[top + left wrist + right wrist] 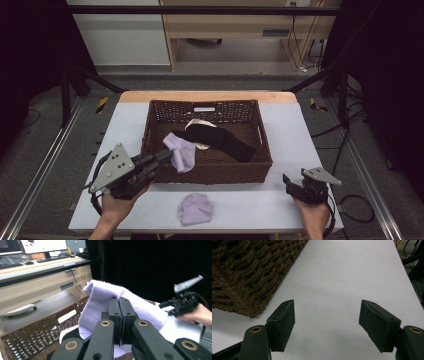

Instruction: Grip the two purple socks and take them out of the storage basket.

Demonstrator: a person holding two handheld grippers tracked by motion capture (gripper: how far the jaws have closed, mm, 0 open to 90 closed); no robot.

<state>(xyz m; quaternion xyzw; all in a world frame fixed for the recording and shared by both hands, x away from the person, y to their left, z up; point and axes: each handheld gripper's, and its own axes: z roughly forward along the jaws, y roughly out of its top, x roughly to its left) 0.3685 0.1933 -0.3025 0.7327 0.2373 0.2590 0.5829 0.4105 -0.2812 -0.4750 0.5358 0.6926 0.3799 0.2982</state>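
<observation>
Lavender sock (181, 152) hangs from your left gripper (165, 155) at the lower left of the high view, draped over the near left rim of the brown wicker basket (210, 172), partly inside it and partly over its front wall. In the left gripper view the two black jaws stand pressed together with the pale purple cloth (117, 300) pinched between them and spreading out behind the pads. Your left hand (116, 207) comes in from the bottom edge, its grey plate tilted toward the basket.

Inside the basket lie a black sock (220, 140) and a cream-coloured piece (200, 125) partly under it, both near the centre of the frame. A second lavender sock (195, 208) sits bunched on the white tabletop (300, 130), low in the frame, just in front of the basket and apart from both grippers.

Your right gripper (292, 184) rests at the lower right, well apart from the basket. In the right gripper view its jaws stand wide apart over bare white surface with nothing between them, and the basket's woven corner (249, 277) shows at the upper left.
</observation>
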